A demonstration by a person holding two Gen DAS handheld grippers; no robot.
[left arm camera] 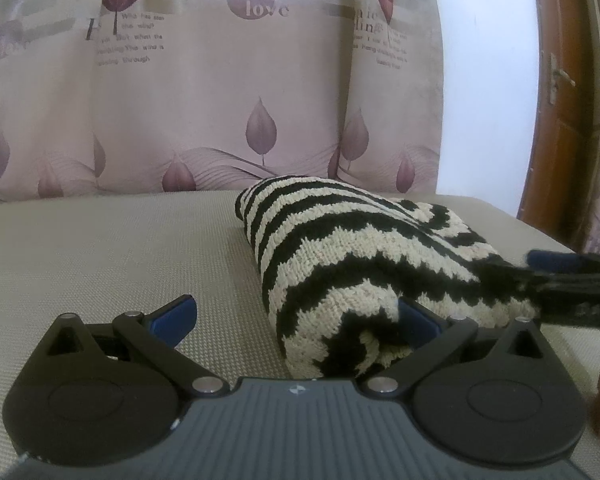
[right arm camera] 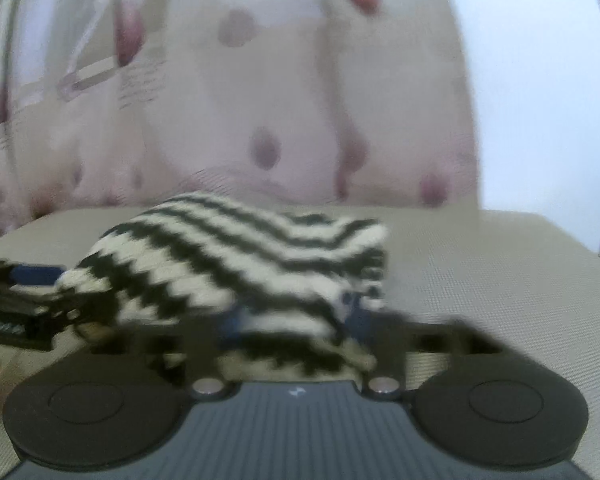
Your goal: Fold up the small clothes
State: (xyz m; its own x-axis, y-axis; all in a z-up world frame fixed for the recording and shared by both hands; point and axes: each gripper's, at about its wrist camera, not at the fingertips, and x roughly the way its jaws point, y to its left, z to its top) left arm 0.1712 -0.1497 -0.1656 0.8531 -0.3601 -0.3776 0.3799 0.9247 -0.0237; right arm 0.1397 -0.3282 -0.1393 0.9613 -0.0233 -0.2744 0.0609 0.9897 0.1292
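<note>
A black and cream striped knitted garment (left arm camera: 340,248) lies folded in a thick bundle on the beige cushioned surface (left arm camera: 100,248). My left gripper (left arm camera: 296,320) is open; its right pad (left arm camera: 416,322) presses against the bundle's near left end, and its left pad rests free on the surface. The garment also shows in the blurred right wrist view (right arm camera: 240,256). My right gripper (right arm camera: 296,320) has both fingers close around the garment's near edge. The right gripper shows at the right edge of the left wrist view (left arm camera: 568,276).
A pink curtain with leaf prints and lettering (left arm camera: 220,100) hangs behind the surface. A brown wooden door with a handle (left arm camera: 556,100) stands at the far right, beside a white wall (left arm camera: 488,80). The left gripper appears at the left edge of the right wrist view (right arm camera: 16,296).
</note>
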